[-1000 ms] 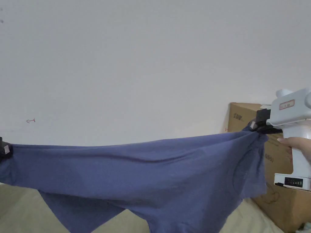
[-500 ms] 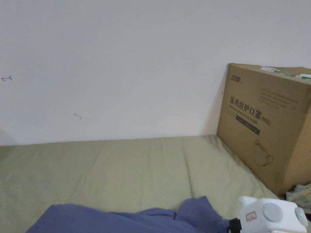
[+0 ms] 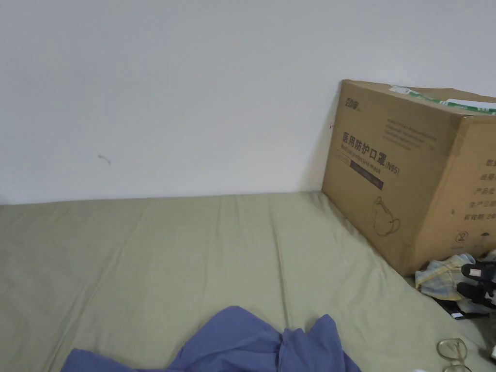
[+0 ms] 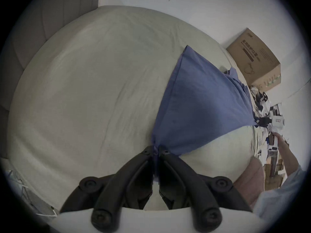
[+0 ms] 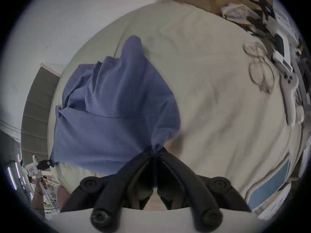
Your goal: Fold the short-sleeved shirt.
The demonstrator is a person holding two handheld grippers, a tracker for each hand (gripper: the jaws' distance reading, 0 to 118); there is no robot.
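- The left gripper (image 4: 156, 148) has both jaws clamped on a corner of the blue shirt (image 4: 200, 105).
- The right gripper (image 5: 155, 153) pinches another corner the same way.
- Between and beyond them the shirt spreads over the pale green sheet (image 3: 193, 252).
- Farther past the right gripper lie glasses (image 5: 259, 70).
- Farthest stands a cardboard box (image 3: 411, 169) against the wall.

The left tool (image 4: 156, 148) is held with its two jaws pressed together, and a corner of the blue shirt (image 4: 202, 105) is pinched between them. The right tool (image 5: 155, 153) is closed in the same way on another gathered corner. In the left gripper view, the right hand (image 4: 277, 138) is seen far off, with the forearm stretched out.
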